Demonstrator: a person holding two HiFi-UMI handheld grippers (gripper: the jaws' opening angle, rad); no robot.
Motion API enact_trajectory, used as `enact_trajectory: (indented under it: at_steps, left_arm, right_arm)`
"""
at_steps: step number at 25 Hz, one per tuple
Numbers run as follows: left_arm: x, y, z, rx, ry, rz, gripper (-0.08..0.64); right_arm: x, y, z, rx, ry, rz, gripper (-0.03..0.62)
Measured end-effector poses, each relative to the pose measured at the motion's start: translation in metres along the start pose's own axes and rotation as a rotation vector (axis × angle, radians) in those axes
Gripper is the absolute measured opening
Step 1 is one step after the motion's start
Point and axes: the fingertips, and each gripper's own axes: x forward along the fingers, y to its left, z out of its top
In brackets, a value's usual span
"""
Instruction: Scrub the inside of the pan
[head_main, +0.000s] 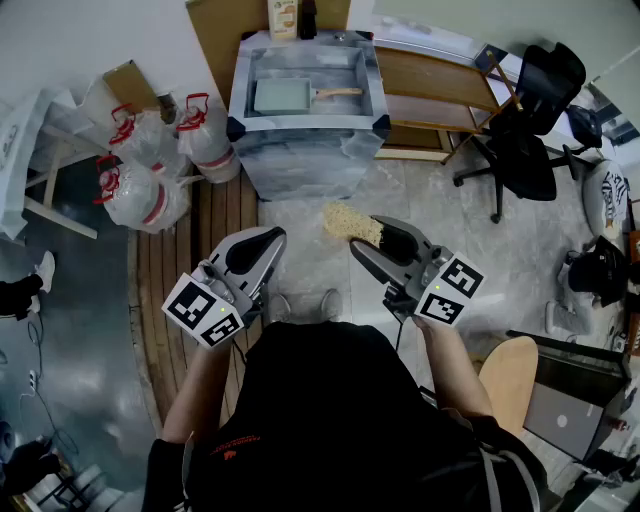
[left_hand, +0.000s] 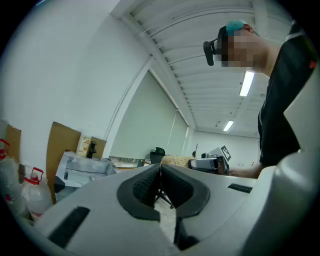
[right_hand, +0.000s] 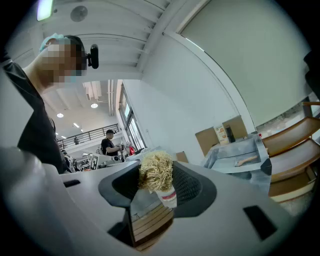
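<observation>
Bright, even indoor light falls from ceiling strip lamps (left_hand: 246, 83), leaving soft shadows. Both gripper views bulge fisheye-wise and darken to black corners; the head view is sharp.

Ahead, pan (head_main: 283, 96) lies in steel basin (head_main: 300, 150); right hand-held gripper (head_main: 380, 240) clamps straw brush (head_main: 349, 222), well apart.

Office-like workroom: swivel chair (head_main: 528, 125), wooden shelving (head_main: 432, 92), ceiling strip lights (left_hand: 246, 83).

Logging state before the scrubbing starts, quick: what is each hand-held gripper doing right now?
Left hand-held gripper: closed, nothing between its jaws.
Right hand-held gripper: closed on the scrub brush.
</observation>
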Motion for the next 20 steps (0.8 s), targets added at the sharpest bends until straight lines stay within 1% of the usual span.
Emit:
enact_trajectory:
  at_steps: [5, 12, 20]
  left_arm:
    - [0.008, 0.008, 0.001, -0.002, 0.004, -0.005, 0.023]
    - [0.019, 0.013, -0.004, -0.006, 0.016, -0.011, 0.023]
    - [0.04, 0.002, -0.01, 0.005, 0.022, -0.001, 0.023]
  right_arm:
    - [0.004, -0.009, 0.003, 0.003, 0.0, -0.002, 0.187]
    - [0.002, -0.026, 0.004, 0.011, -0.013, -0.026, 0.19]
    - [-0.018, -0.044, 0.005, 0.009, -0.008, -0.024, 0.19]
